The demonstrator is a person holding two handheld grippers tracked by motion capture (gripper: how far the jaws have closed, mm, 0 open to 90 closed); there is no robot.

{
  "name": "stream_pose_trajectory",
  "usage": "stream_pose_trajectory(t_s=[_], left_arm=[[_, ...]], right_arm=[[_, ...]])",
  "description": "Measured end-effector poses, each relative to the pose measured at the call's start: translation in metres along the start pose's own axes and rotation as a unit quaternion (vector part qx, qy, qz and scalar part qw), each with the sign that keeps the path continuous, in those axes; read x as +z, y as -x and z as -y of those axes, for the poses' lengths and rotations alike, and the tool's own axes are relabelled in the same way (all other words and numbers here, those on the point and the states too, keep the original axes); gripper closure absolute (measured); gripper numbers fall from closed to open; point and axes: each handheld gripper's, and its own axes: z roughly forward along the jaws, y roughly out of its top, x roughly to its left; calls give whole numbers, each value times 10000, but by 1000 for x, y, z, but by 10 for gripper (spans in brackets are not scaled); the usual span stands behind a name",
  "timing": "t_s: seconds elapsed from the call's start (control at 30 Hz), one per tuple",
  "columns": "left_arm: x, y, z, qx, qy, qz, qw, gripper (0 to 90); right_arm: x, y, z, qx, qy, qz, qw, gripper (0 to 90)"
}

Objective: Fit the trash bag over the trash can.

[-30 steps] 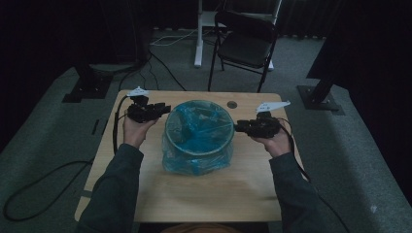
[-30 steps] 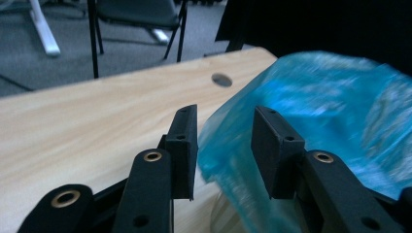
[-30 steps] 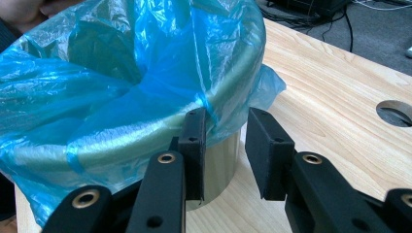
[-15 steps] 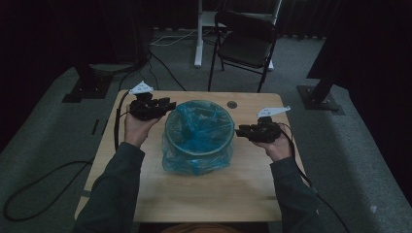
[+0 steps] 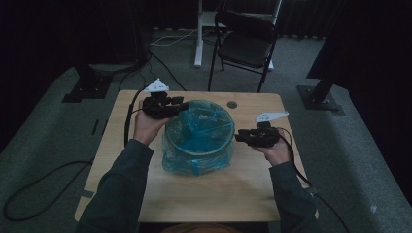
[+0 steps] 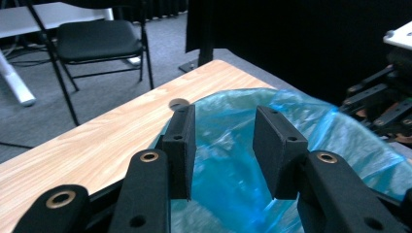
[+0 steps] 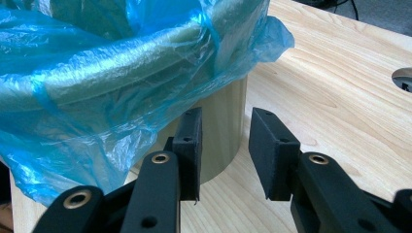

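Observation:
A round bin (image 5: 197, 136) lined with a blue plastic bag (image 6: 228, 160) stands mid-table. My left gripper (image 5: 182, 104) hovers at the bin's far-left rim. Its jaws are open over the bag's edge (image 6: 223, 121) with nothing pinched. My right gripper (image 5: 238, 137) is at the bin's right side, lower down and facing its pale wall (image 7: 221, 136). Its jaws (image 7: 224, 121) have just been opening and stand apart with nothing between them. The bag's loose skirt (image 7: 97, 73) hangs over the rim just left of them.
The wooden table (image 5: 204, 194) has a round cable hole (image 5: 232, 104) behind the bin. A black folding chair (image 5: 245, 43) and a white desk leg (image 5: 198, 34) stand beyond the far edge. Cables trail from both grippers down the table's sides.
My left gripper has moved right and slightly up, from beside the bin to over its rim. The right gripper has stayed beside the bin, a touch lower.

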Motion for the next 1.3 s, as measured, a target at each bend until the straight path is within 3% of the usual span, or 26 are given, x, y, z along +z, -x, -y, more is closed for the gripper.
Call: stream_pose_trajectory(t_s=[0.37, 0.7, 0.9, 1.0, 1.07, 1.13, 1.17, 1.27, 1.3], left_arm=[[19, 19, -14, 318, -107, 140, 9993, 605], [36, 29, -18, 568, -451, 146, 9973, 590], [56, 33, -17, 742, -818, 62, 9939, 584], [59, 34, -17, 754, -871, 35, 9933, 585], [65, 35, -17, 836, -1020, 12, 9913, 585], [65, 35, -17, 836, -1020, 12, 9913, 586], [70, 37, -16, 891, -1144, 12, 9894, 587], [73, 38, -16, 916, -1255, 20, 9879, 594], [75, 39, -17, 966, -1333, 19, 9864, 595]], right_arm=[[-1, 1, 1, 17, 0, -10, 10000, 653], [-1, 2, 2, 21, 10, -15, 10000, 651], [-2, 3, 4, 52, 22, -7, 10000, 650], [-2, 4, 5, 66, 21, -3, 10000, 650], [-2, 4, 5, 70, 19, -1, 10000, 650], [-2, 4, 5, 69, 20, -5, 10000, 650], [-2, 4, 5, 70, 24, -4, 10000, 650], [-2, 4, 5, 80, 15, -4, 10000, 650], [-2, 4, 5, 79, 17, -5, 10000, 650]])
